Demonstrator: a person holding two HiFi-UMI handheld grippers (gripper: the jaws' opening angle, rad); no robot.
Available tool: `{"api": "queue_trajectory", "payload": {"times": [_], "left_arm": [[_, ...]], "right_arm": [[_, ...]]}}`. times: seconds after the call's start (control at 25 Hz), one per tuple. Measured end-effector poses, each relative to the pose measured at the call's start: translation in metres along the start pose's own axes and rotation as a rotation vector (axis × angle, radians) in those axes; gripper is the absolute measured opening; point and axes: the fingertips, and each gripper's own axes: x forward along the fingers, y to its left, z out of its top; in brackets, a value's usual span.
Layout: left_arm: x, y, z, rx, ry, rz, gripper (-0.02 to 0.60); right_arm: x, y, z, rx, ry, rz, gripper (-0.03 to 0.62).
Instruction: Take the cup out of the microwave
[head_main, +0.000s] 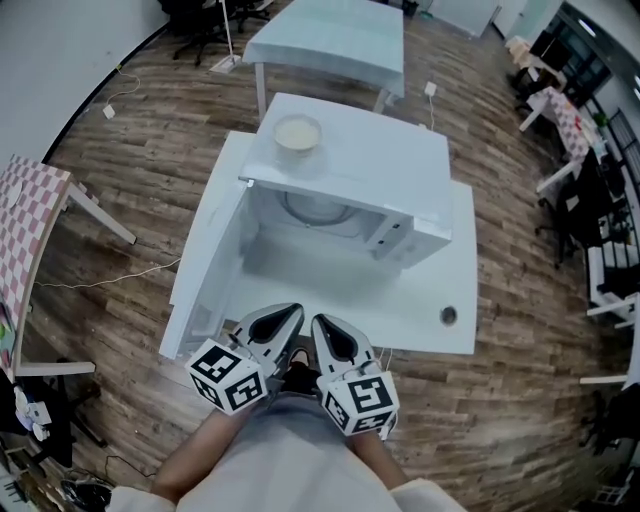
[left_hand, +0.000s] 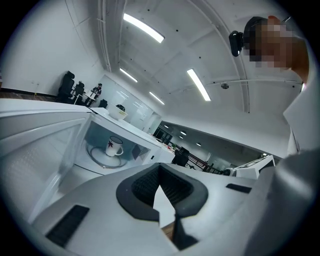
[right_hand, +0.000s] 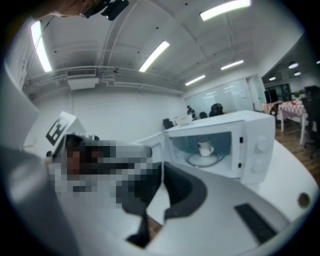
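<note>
Close against the person's waist, at the near edge of the counter (head_main: 420, 310), both claws are held side by side, nearly touching, and point forward toward the microwave (head_main: 350, 190). The marker cubes sit at the rear of them, nearest the body. The left claw (left_hand: 160, 180) has its jaws together with nothing between the dark pads. The right claw (right_hand: 163, 182) is likewise closed and empty. Both are angled only slightly downward, well apart from the oven. The microwave stands at the middle of the counter. Its door (head_main: 205, 270) is swung fully open to the left in the head view and reaches back toward the left claw's side. A strip of counter lies between the claws and the cavity's mouth. The cup (left_hand: 114, 146), white with a red mark, stands upright on the glass turntable (head_main: 315, 208) inside. Both gripper views show it through the open front, while in the head view the oven's top hides it. A pale bowl (head_main: 297, 132) rests on top of the microwave near its back left corner. To the right, a small round hole (head_main: 448, 315) is set in the counter. Beyond the counter stands a second table (head_main: 330, 40) on the wood floor (head_main: 150, 200), with a checkered table (head_main: 25, 215) at the far left.
</note>
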Motion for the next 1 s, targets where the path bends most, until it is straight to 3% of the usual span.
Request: {"api": "queue_trajectory", "payload": {"times": [0.44,1.0], "left_arm": [[0.026,0.003,0.011,0.042,-0.041,0.036,0.008],[0.045,0.033,0.006,0.014,-0.033,0.054,0.008]], "right_arm": [[0.013,-0.015,0.009,-0.057,-0.008,0.062,0.023],[0.045,-0.042,0.009,-0.072,0.002,0.028,0.023]]}}
